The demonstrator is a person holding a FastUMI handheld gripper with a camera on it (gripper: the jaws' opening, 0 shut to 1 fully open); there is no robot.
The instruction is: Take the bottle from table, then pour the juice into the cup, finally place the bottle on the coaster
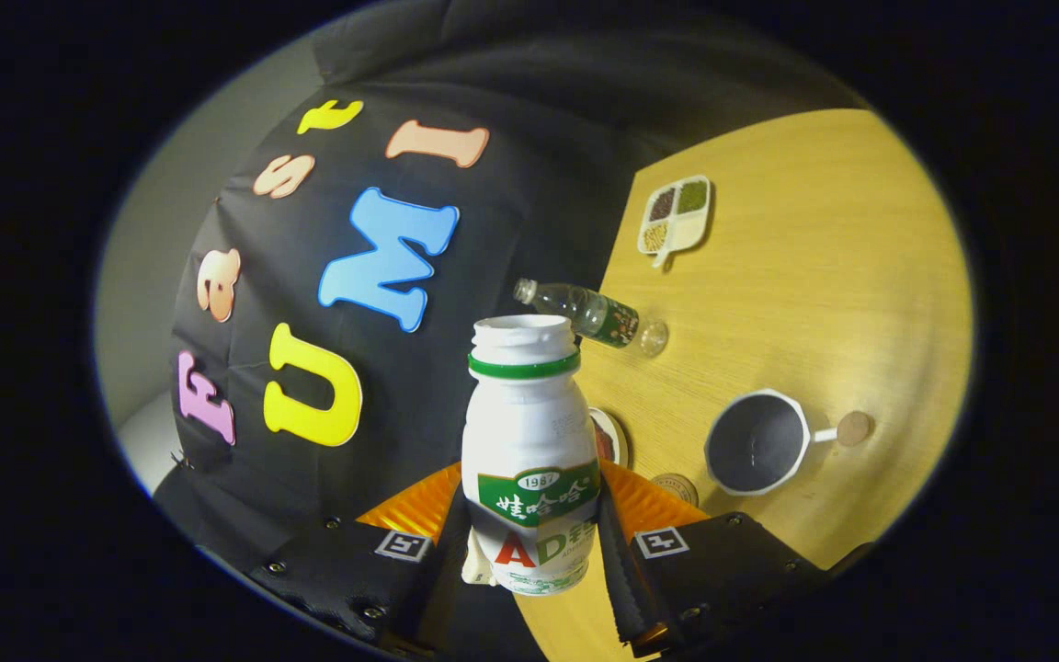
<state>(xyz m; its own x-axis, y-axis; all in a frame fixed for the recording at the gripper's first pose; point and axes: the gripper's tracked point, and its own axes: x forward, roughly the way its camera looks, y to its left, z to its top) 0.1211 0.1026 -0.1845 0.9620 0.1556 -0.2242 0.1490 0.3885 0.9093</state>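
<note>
Between the two fingers at the bottom centre of the frame stands the bottle, a white plastic one with a green ring under its open, capless neck and a green and red label on its belly. The gripper is clamped on its lower body, one finger pressed against each side, and the whole scene is tilted so that the table rises toward the right. Just right of the bottle, partly hidden behind its shoulder, a round coaster with a pale rim lies on the wood. Above that, in the middle of the frame, a small clear bottle with a dark label appears near the table's far edge, and a little clear round lid lies just beside its base. Further up and right, a white divided dish holds dark, green and yellowish grains in separate sections. Lower right of centre sits the cup, white outside and dark grey inside, its handle pointing right, with a small brown disc touching the handle's tip. A second brownish disc peeks out just above the right finger.
</note>
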